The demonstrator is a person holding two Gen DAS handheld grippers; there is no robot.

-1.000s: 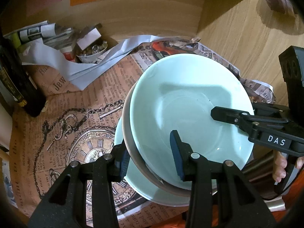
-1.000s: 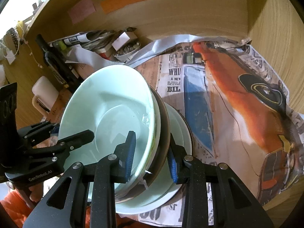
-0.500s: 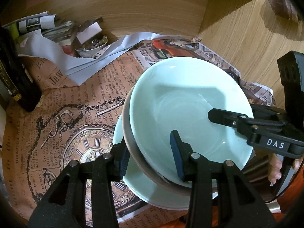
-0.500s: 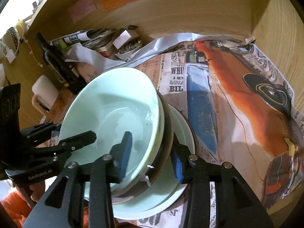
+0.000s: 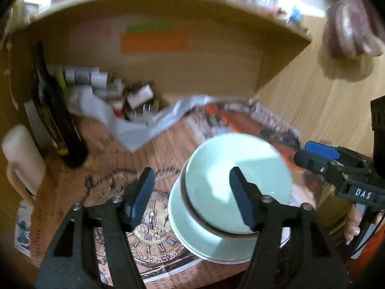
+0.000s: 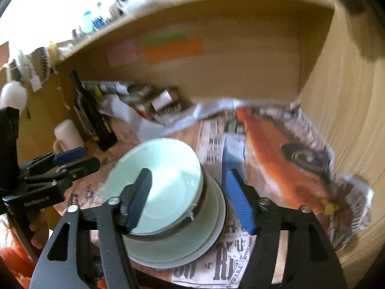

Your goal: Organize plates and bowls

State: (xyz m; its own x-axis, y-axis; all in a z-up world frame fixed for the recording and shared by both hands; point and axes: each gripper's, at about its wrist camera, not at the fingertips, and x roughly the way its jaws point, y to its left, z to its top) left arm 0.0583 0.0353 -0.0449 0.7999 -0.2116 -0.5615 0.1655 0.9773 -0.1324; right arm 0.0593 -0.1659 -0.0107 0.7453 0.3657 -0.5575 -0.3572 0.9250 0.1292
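Observation:
A pale green bowl [image 5: 231, 175] sits in a brown-rimmed bowl [image 5: 192, 207], and both rest on a pale green plate [image 5: 192, 243] on the newspaper-lined shelf. The stack also shows in the right wrist view: green bowl [image 6: 168, 175], brown bowl [image 6: 204, 200], plate [image 6: 214, 238]. My left gripper [image 5: 192, 197] is open, pulled back above the stack's left side. My right gripper [image 6: 190, 200] is open, above the stack's right side. Both are empty. Each gripper shows in the other's view, the right one [image 5: 320, 154] and the left one [image 6: 72, 159].
Clutter of papers and a small dish [image 5: 134, 106] lies at the shelf's back left. A dark bottle [image 5: 55, 115] and a white mug [image 5: 21, 159] stand at the left. Wooden walls [image 6: 344, 120] close the back and right. The shelf board [image 5: 168, 7] runs overhead.
Both grippers opened, let go of the bowls' rims and drew back and up. The bowl stack now rests level on the plate. The views are blurred by motion.

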